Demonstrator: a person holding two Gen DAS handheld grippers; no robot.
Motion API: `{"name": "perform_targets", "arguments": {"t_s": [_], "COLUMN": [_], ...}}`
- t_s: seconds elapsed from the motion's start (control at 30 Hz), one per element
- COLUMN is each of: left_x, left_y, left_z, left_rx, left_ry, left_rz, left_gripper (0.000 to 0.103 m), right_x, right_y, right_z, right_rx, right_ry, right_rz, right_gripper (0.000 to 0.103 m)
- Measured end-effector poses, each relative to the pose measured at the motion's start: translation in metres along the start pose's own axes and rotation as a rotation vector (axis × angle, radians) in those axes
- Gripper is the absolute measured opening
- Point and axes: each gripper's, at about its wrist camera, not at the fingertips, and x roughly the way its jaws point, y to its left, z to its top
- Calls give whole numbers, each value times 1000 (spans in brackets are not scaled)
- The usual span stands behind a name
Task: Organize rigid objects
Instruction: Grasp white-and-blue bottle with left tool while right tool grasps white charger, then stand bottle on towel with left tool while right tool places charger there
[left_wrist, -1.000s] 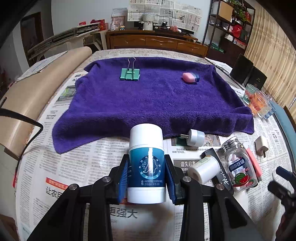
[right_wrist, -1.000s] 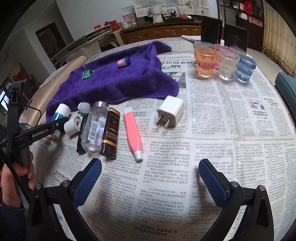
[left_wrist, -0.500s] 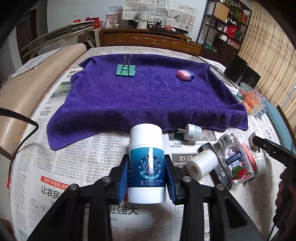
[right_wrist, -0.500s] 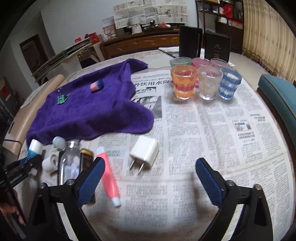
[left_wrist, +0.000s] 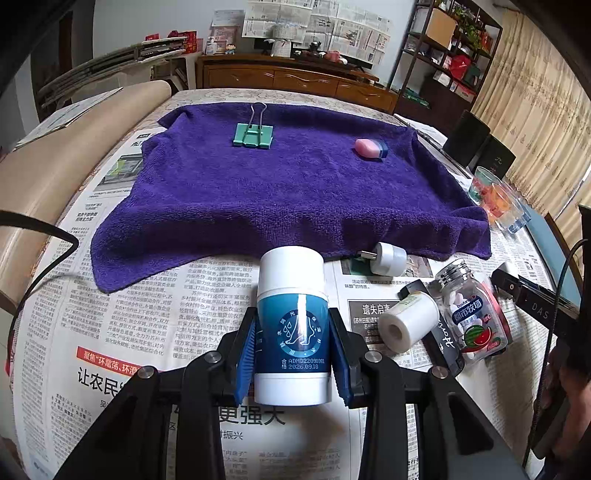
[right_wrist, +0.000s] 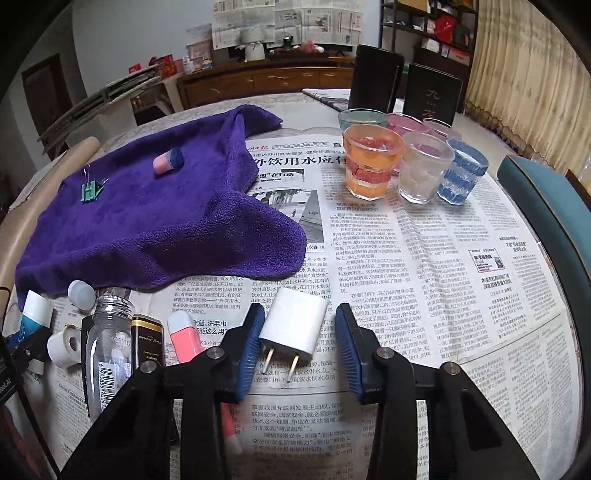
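Observation:
My left gripper (left_wrist: 291, 317) is shut on a blue-and-white stick tube (left_wrist: 291, 280), held upright over the newspaper in front of the purple towel (left_wrist: 280, 192). A green binder clip (left_wrist: 253, 134) and a pink-and-blue eraser (left_wrist: 370, 148) lie on the towel. In the right wrist view a white charger plug (right_wrist: 295, 325) lies between the closing jaws of my right gripper (right_wrist: 300, 312). The left pad is at its side, and a gap still shows at the right pad.
A round white plug (left_wrist: 386, 257), a white roll (left_wrist: 408, 321), a candy bottle (left_wrist: 469, 317), a black box (right_wrist: 146, 343) and a pink pen (right_wrist: 184, 339) lie in a row on the newspaper. Several coloured glasses (right_wrist: 371, 166) stand at the back right beside a teal chair (right_wrist: 546, 206).
My right gripper has moved in over the charger and its jaws have narrowed from wide apart to close around it. The left gripper keeps the tube, hardly moved.

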Motion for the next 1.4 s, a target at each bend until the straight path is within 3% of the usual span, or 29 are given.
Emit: {"name": "perform_targets", "arguments": {"t_s": [0.23, 0.77, 1.13, 1.4], "left_x": [-2, -21, -44, -25], "left_y": [1, 14, 19, 23], "left_z": [-2, 6, 51, 97], "left_rx": [19, 5, 11, 37], "left_ry": [-4, -25, -73, -72], "left_rz": [13, 52, 48, 31], "left_gripper": [34, 34, 34, 34], "right_x": [0, -24, -50, -58], "right_y": [8, 8, 34, 54], "right_z": [-3, -8, 19, 62], "right_rx": [-23, -35, -73, -94], "right_ry": [-19, -37, -68, -95], "right_rz": [-36, 68, 150, 221], "right_gripper": [32, 32, 32, 32]}}
